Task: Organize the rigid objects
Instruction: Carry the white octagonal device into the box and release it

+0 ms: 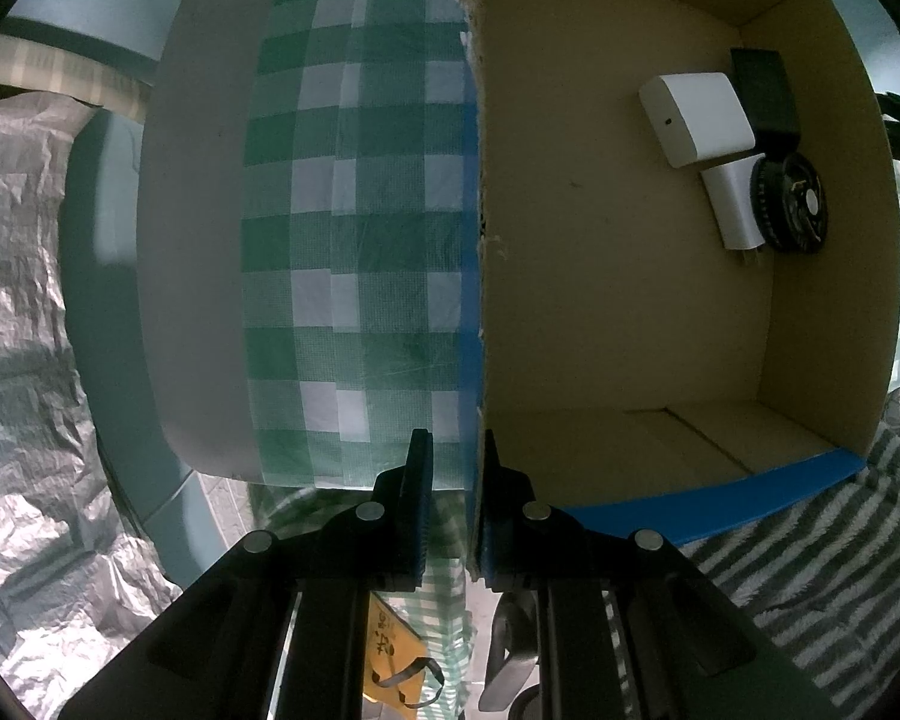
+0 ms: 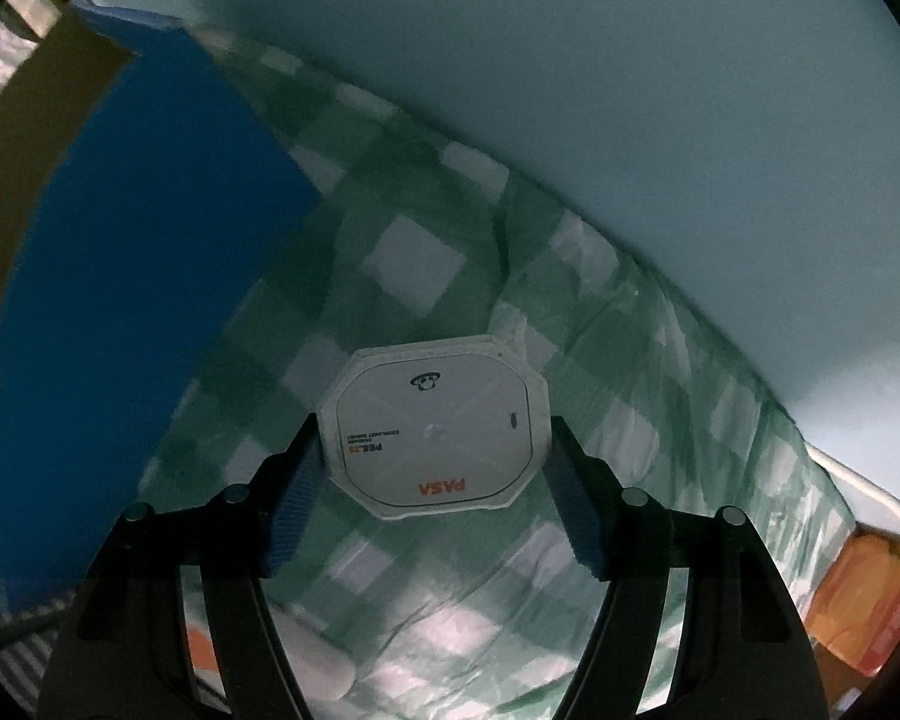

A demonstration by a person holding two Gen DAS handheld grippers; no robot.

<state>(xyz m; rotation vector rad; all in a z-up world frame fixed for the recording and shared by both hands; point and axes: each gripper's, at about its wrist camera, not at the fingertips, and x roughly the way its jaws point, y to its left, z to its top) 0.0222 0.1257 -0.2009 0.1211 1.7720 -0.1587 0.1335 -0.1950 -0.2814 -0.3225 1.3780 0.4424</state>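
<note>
In the left wrist view my left gripper (image 1: 457, 450) is shut on the side wall of a cardboard box (image 1: 570, 300) with blue outer faces. Inside the box lie a white rectangular device (image 1: 696, 117), a black block (image 1: 765, 93), a white charger plug (image 1: 732, 207) and a black round wheel-like part (image 1: 789, 204). In the right wrist view my right gripper (image 2: 435, 450) is shut on a white octagonal device (image 2: 435, 426) marked "PASA", held above the green checked cloth (image 2: 570, 390). The box's blue wall (image 2: 132, 300) is to its left.
The green checked cloth (image 1: 360, 240) covers the surface beside the box. Crinkled silver foil (image 1: 24, 330) lies far left. A striped towel (image 1: 810, 552) lies under the box. A pale blue wall (image 2: 630, 90) is behind. An orange package (image 2: 864, 600) sits at the right edge.
</note>
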